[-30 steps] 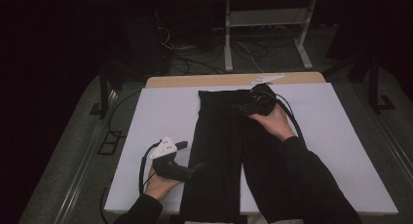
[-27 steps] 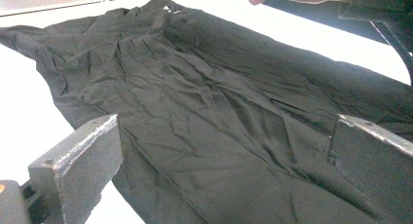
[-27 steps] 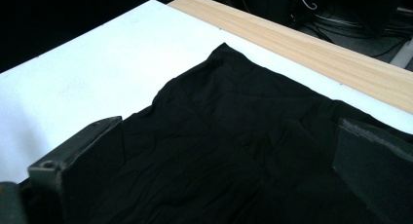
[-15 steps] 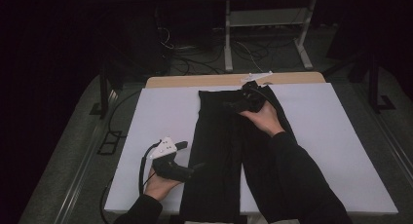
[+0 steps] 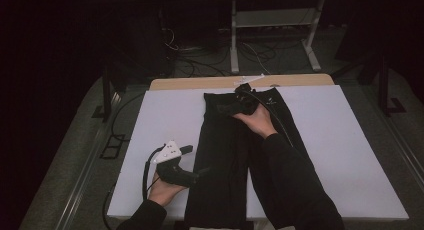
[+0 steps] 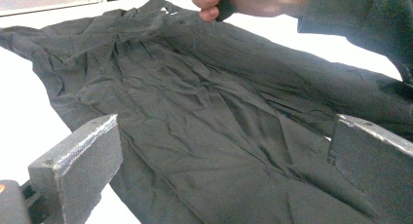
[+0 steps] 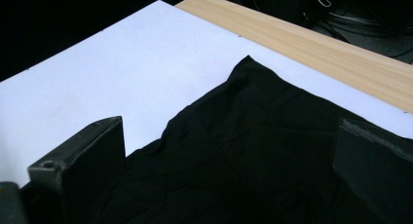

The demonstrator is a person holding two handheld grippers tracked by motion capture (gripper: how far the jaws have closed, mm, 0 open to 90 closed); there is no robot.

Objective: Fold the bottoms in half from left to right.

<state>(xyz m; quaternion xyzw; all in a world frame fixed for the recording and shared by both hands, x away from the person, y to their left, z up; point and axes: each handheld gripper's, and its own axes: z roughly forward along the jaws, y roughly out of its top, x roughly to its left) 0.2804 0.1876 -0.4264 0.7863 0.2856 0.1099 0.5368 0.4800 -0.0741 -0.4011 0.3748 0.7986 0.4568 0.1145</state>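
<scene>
A black garment (image 5: 225, 160) lies lengthwise down the middle of the white-covered table (image 5: 330, 140). My left gripper (image 5: 204, 171) rests at the garment's near left edge, grey plate on top. In the left gripper view it (image 6: 226, 131) stands open, with wrinkled cloth (image 6: 195, 102) spread ahead of its jaws. My right gripper (image 5: 229, 108) hovers over the garment's far end, towards its left corner. In the right gripper view it (image 7: 234, 136) is open above the black cloth (image 7: 253, 136), and nothing is pinched. The right hand (image 6: 234, 2) shows in the left gripper view.
A strip of bare wood (image 5: 210, 83) runs along the table's far edge, with a small white object (image 5: 250, 80) on it. Beyond stand a metal frame (image 5: 272, 25) and floor cables (image 5: 200, 65). The white cover (image 7: 122, 63) is bare on both sides of the garment.
My right gripper has slid left across the far end of the garment, towards its left corner. The left gripper has stayed put.
</scene>
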